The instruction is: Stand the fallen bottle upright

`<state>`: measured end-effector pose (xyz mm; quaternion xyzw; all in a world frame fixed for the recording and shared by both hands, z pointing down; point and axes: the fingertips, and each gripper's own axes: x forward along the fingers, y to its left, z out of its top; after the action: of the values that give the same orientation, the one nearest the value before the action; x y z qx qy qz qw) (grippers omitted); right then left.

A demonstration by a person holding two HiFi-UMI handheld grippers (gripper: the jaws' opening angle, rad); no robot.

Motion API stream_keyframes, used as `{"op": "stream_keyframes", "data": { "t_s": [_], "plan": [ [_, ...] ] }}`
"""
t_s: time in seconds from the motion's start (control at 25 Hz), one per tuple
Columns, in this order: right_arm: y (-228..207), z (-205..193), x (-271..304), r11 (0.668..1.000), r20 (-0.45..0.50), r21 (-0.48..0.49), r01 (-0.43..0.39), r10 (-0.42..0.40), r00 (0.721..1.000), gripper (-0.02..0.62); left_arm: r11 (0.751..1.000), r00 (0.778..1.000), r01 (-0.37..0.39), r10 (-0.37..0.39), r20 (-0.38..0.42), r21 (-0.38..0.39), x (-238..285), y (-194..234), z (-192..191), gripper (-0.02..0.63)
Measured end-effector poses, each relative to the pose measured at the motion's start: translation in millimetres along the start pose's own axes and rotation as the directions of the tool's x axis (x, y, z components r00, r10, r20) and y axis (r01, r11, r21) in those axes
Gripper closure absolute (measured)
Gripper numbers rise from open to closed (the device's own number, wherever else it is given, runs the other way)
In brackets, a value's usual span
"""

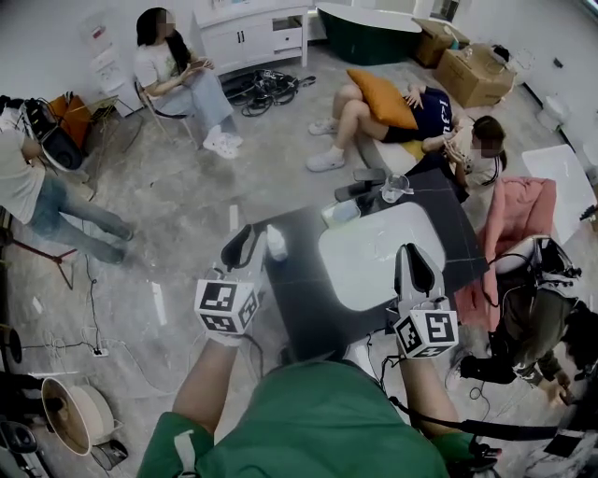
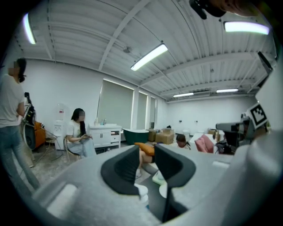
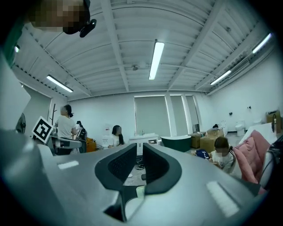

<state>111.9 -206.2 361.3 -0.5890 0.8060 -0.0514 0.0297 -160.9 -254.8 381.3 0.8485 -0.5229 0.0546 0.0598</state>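
A large room with a grey stone floor and white walls lies around a dark desk, which has a white basin set into its top.

The left claw is held above the left edge of the desk. Its jaws stand only a little apart, with a narrow gap, and nothing is between them. The right claw is over the near right part of the basin. Its jaws also leave only a thin gap and they hold nothing.

The white bottle stands upright on the desk near its left edge, just beside the left claw and left of the basin. In the left gripper view its top shows below the left jaw, not between the jaws.

At the far end of the desk there are a clear glass jug and a pale green thing. Right of the desk lies a pink cloth.

Farther away, one person sits on a chair, another lies on the floor with an orange cushion, and a third stands at the left. By the far wall are a white cabinet, a dark green bathtub and cardboard boxes.
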Motion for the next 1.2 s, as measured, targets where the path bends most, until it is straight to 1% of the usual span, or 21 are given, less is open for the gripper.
{"op": "stream_keyframes", "data": {
  "t_s": [0.12,0.28,0.36,0.52,0.6,0.72,0.88,1.08,1.2],
  "plan": [
    [2.9,13.7,-0.4,1.000,0.016,-0.022,0.000,0.000,1.000,0.554,1.000,0.999,-0.010,0.010,0.036,-0.005,-10.4,-4.8,18.2,0.508],
    [5.6,24.1,-1.5,0.998,0.038,-0.061,-0.019,0.022,0.999,0.554,1.000,0.997,-0.025,0.025,0.071,-0.004,-20.3,-11.1,32.1,0.512],
    [6.8,27.4,-0.2,0.996,0.047,-0.087,-0.027,0.031,0.998,0.554,0.999,0.997,-0.034,0.034,0.075,-0.004,-22.7,-11.8,33.8,0.514],
    [9.5,34.2,1.9,0.985,0.064,-0.168,-0.034,0.045,0.997,0.554,0.998,0.996,-0.056,0.057,0.068,-0.008,-26.6,-10.6,31.6,0.518],
    [9.5,35.3,2.1,0.982,0.070,-0.185,-0.036,0.049,0.996,0.554,0.998,0.996,-0.065,0.065,0.066,-0.005,-27.7,-10.0,30.3,0.520],
    [5.0,30.3,1.3,0.983,0.065,-0.177,-0.044,0.056,0.996,0.554,0.998,0.996,-0.069,0.069,0.065,-0.001,-27.1,-13.0,27.7,0.522],
    [-0.3,32.2,0.8,0.987,0.055,-0.153,-0.050,0.059,0.997,0.554,0.997,0.995,-0.075,0.074,0.073,0.009,-27.2,-19.7,35.5,0.523],
    [-3.5,33.3,3.3,0.986,0.057,-0.152,-0.070,0.079,0.995,0.554,0.990,0.991,-0.104,0.094,0.100,0.096,-25.9,-27.5,47.0,0.526],
    [-6.5,29.7,2.7,0.987,0.047,-0.143,-0.068,0.075,0.996,0.554,0.990,0.990,-0.100,0.088,0.109,0.104,-23.0,-33.0,47.2,0.528]
  ]
}}
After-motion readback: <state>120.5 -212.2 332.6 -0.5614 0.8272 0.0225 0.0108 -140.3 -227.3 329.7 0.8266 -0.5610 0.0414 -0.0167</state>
